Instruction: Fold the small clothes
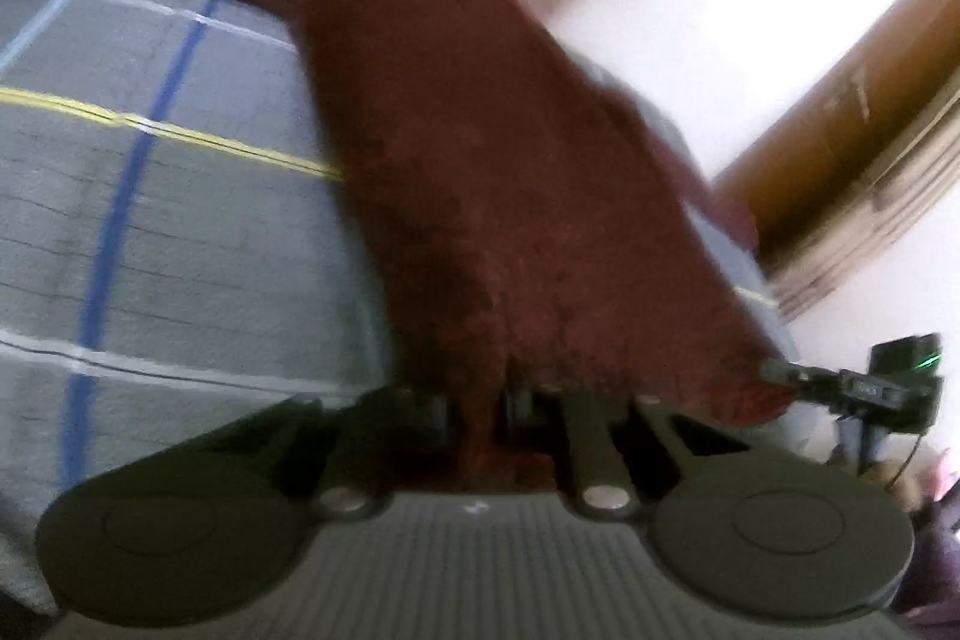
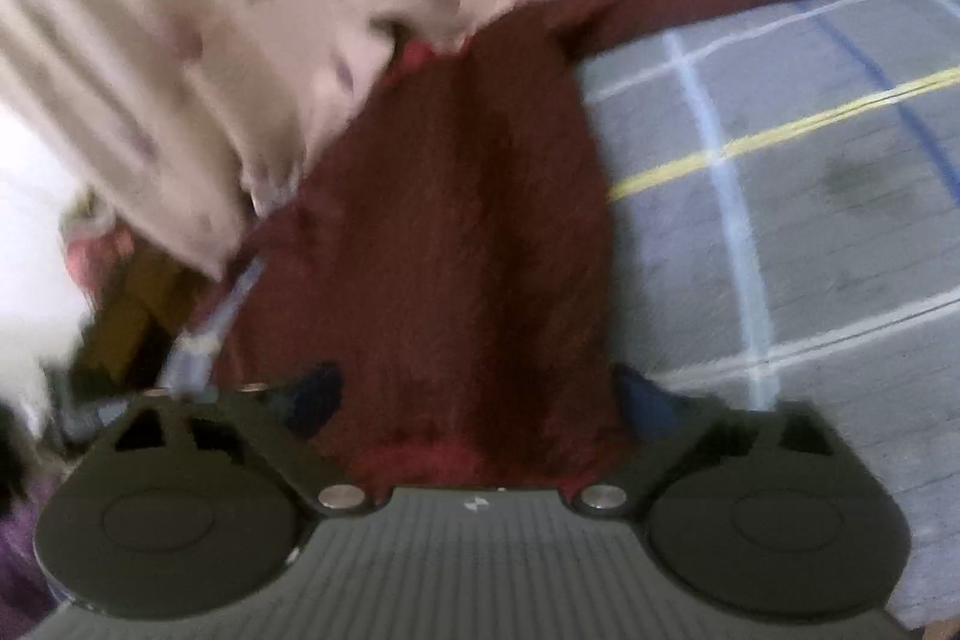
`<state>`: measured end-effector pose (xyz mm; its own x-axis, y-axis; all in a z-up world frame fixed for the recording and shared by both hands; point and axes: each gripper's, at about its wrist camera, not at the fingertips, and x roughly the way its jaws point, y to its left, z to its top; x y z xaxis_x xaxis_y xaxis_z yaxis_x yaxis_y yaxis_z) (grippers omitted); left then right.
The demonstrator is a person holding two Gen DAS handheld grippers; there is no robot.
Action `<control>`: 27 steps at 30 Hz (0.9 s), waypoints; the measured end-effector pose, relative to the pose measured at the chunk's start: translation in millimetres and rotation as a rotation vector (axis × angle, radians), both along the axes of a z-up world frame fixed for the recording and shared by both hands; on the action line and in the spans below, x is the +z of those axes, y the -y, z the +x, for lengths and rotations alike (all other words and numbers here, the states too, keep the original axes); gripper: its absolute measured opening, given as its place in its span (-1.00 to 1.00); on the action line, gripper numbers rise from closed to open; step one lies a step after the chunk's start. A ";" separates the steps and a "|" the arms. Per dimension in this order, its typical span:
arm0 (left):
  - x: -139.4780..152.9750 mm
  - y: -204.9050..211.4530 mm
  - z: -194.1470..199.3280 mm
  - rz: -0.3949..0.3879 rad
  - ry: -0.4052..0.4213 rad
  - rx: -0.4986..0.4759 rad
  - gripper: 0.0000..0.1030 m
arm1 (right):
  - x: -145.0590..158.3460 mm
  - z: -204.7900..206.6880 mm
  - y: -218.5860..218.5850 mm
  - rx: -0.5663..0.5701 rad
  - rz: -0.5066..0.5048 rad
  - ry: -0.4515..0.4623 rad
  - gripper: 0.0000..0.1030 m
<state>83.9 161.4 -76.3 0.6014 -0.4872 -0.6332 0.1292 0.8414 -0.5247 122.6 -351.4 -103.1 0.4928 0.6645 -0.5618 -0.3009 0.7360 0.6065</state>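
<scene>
A dark red garment (image 1: 492,172) lies spread over a bed covered with a grey checked blanket (image 1: 180,232) that has blue, white and yellow lines. Both pictures are blurred, so fine details are hard to read.

In the left wrist view, the left gripper (image 1: 477,409) has its fingers (image 1: 429,412) clenched close together on the near edge of the red garment; a fold of the cloth is pinched between them and runs back toward the camera. From there the garment stretches away, and one long sleeve goes off to the upper left along the far edge of the blanket. At the right edge of this view the tip of the right gripper (image 1: 840,382) is seen just beside the hem of the garment.

In the right wrist view, the right gripper (image 2: 474,400) has its fingers (image 2: 312,397) spread wide, one on each side of the near end of the garment. The cloth lies between them, but the fingers do not press on it. A sleeve reaches to the upper right over the blanket. Behind the garment a person in a beige top (image 2: 210,40) stands close to the bed.
</scene>
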 end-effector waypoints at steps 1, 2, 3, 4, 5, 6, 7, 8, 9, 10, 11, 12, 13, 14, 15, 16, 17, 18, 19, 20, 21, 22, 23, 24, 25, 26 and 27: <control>6.4 -5.4 -5.6 0.013 0.001 0.012 -0.76 | 1.3 -0.9 -3.2 0.008 -0.015 0.004 -0.24; 15.5 -12.2 -13.5 0.018 0.006 0.033 -0.76 | 4.6 -2.0 -4.6 0.011 -0.035 0.006 -0.58; 24.3 -17.1 -22.4 0.022 0.020 0.042 -0.79 | 11.1 -5.5 -3.5 0.012 -0.040 0.030 -0.56; 36.1 -21.3 -34.1 0.042 0.044 0.042 -0.82 | 18.4 -9.4 -1.8 0.016 -0.036 0.050 -0.56; 44.1 -24.5 -43.3 0.065 0.062 0.049 -0.82 | 26.1 -14.2 -0.4 0.018 -0.041 0.068 -0.56; 48.9 -28.7 -51.6 0.076 0.070 0.066 -0.82 | 33.6 -19.3 0.1 0.023 -0.060 0.090 -0.56; 48.3 -34.3 -56.8 0.069 0.060 0.089 -0.82 | 40.1 -24.8 1.3 0.027 -0.080 0.110 -0.56; 40.9 -41.0 -61.4 0.068 0.033 0.109 -0.82 | 41.3 -26.8 3.9 0.026 -0.075 0.105 -0.56; 31.5 -42.0 -66.6 0.091 0.009 0.127 -0.82 | 38.6 -27.1 7.9 0.026 -0.060 0.087 -0.56; 23.1 -42.5 -71.5 0.127 0.008 0.136 -0.82 | 30.4 -26.7 9.0 0.033 -0.040 0.056 -0.56; 19.1 -43.2 -78.1 0.131 0.036 0.142 -0.82 | 21.2 -25.6 7.7 0.045 -0.040 0.028 -0.56; 20.2 -45.1 -81.3 0.104 0.061 0.158 -0.82 | 9.3 -23.3 4.6 0.035 -0.071 -0.005 -0.51; 27.0 -46.1 -81.0 0.084 0.094 0.179 -0.82 | 2.0 -20.7 5.2 0.020 -0.085 -0.025 -0.34; 35.2 -45.1 -80.4 0.078 0.133 0.196 -0.82 | 0.3 -18.8 11.8 0.021 -0.033 -0.031 -0.30; 44.0 -42.5 -76.0 0.080 0.162 0.201 -0.77 | 3.3 -15.8 21.4 0.005 0.033 -0.042 0.02; 54.5 -38.0 -65.4 0.084 0.178 0.195 -0.66 | 9.7 -13.9 30.4 -0.022 0.078 -0.036 0.61; 62.0 -33.7 -56.1 0.085 0.192 0.193 -0.55 | 19.2 -12.8 40.5 -0.052 0.119 -0.005 0.87; 66.4 -27.7 -45.5 0.080 0.212 0.193 -0.21 | 29.3 -11.3 51.9 -0.080 0.160 0.040 1.00; 69.7 -20.8 -33.2 0.063 0.229 0.195 0.31 | 40.2 -4.7 65.0 -0.108 0.186 0.071 1.00; 70.3 -18.4 -20.0 0.046 0.240 0.198 0.48 | 47.5 3.0 74.3 -0.142 0.191 0.081 1.00; 72.7 -13.4 -6.1 0.032 0.264 0.200 0.52 | 55.7 11.7 85.7 -0.187 0.184 0.102 1.00; 74.3 -8.0 7.8 0.039 0.286 0.189 0.52 | 62.6 20.3 95.1 -0.229 0.160 0.127 1.00; 77.6 1.6 19.7 0.063 0.300 0.176 0.52 | 66.6 29.8 103.3 -0.265 0.130 0.146 1.00; 79.6 6.4 34.2 0.093 0.308 0.173 0.52 | 69.4 40.4 111.6 -0.304 0.092 0.159 1.00; 78.6 7.1 52.7 0.121 0.309 0.184 0.52 | 71.1 54.5 121.9 -0.352 0.050 0.165 1.00; 75.6 5.6 68.8 0.124 0.314 0.190 0.52 | 70.2 66.8 133.8 -0.392 0.022 0.164 1.00; 73.3 0.1 85.6 0.117 0.320 0.199 0.52 | 67.8 80.4 144.5 -0.438 -0.011 0.157 1.00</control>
<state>169.6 161.2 -3.0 0.8525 -0.2773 -0.4431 0.0992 0.9181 -0.3837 203.0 -495.9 -35.2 0.8054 0.3691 -0.4638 -0.0481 0.8206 0.5695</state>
